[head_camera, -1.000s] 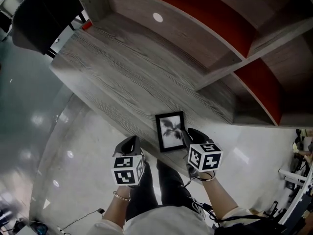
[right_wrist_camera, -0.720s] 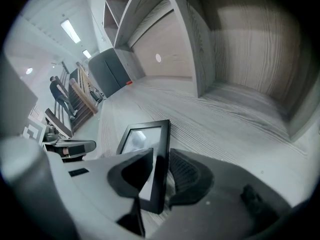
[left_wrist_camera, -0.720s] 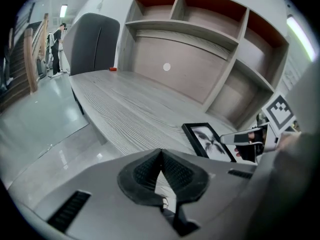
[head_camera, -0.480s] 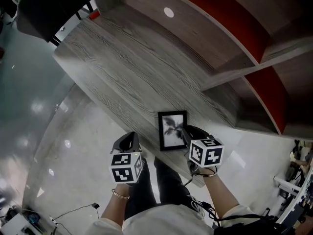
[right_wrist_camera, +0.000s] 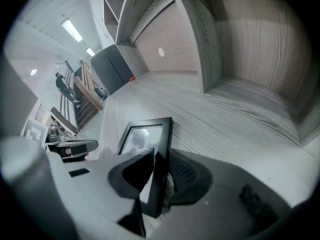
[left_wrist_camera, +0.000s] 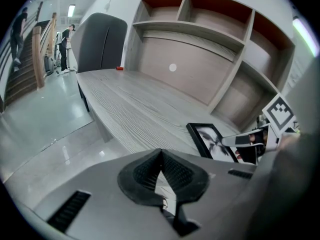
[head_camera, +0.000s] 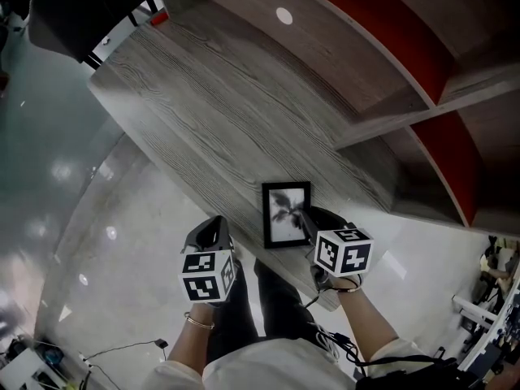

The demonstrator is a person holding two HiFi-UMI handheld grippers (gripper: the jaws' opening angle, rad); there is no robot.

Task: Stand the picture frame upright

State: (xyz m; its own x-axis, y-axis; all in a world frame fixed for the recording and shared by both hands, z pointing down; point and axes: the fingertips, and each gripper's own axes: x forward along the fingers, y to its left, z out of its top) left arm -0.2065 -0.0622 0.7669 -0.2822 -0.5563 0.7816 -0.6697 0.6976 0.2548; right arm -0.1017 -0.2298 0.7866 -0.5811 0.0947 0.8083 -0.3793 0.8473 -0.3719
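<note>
Black pads (right_wrist_camera: 186,176) of right gripper (right_wrist_camera: 155,170): clamped on the right rail of the black rectangular picture frame (head_camera: 285,214).
Left gripper (left_wrist_camera: 160,160): jaws together, holding nothing, off the front edge.
Frame: face up at the front edge of the grey wood-grain worktop (head_camera: 203,112).

- Desk (head_camera: 203,112): broad bare surface left of and behind the frame (head_camera: 285,215); open passage.
- Divider (head_camera: 406,120): wall right of the frame, bounding that side.
- Back panel (head_camera: 341,63): closes the far edge.
- Chair (head_camera: 81,10): blocks the far-left end.
</note>
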